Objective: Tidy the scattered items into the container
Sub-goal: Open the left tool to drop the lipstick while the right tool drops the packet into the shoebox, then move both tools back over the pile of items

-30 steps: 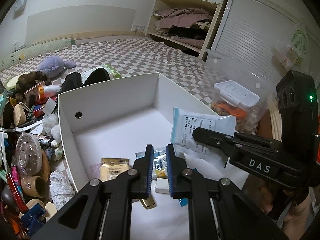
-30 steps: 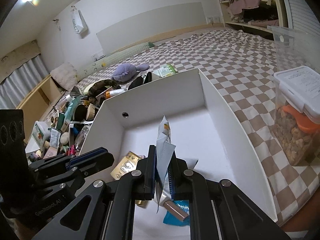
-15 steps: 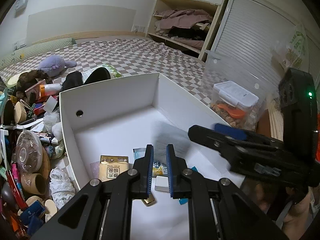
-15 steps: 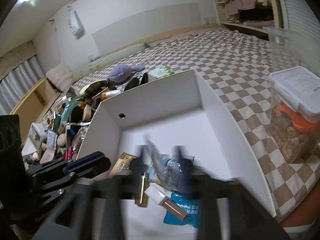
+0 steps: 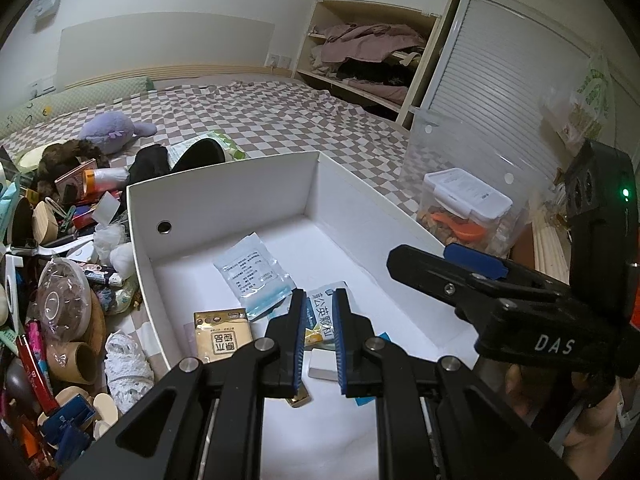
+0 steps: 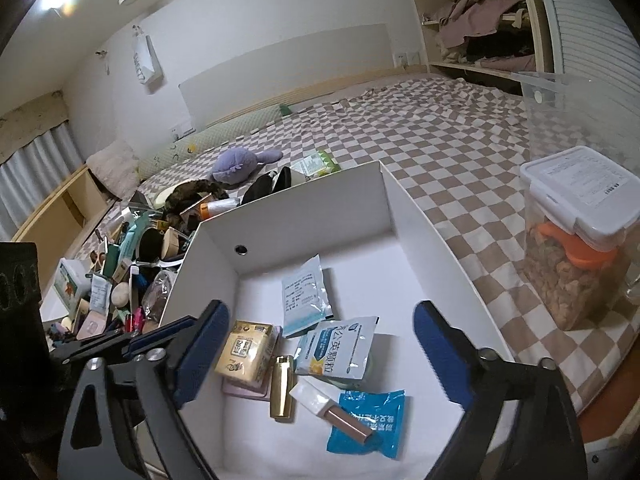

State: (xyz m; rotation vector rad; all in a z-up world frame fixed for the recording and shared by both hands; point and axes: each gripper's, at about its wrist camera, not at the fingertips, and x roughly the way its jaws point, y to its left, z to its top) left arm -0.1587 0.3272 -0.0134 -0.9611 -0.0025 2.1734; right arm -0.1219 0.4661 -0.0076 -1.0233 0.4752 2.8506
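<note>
Hovering spread wide and empty over the white box (image 6: 420, 236), the right tongs (image 6: 320, 356) sit above a pale sachet (image 6: 306, 300) lying inside it, while the left tongs (image 5: 316, 332), nearly closed and empty, face clutter (image 5: 60, 280) left of the box awaiting pickup.

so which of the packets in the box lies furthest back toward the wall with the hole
The pale blue sachet with the printed white label; the other packets and the gold tissue pack lie nearer the grippers.
</note>
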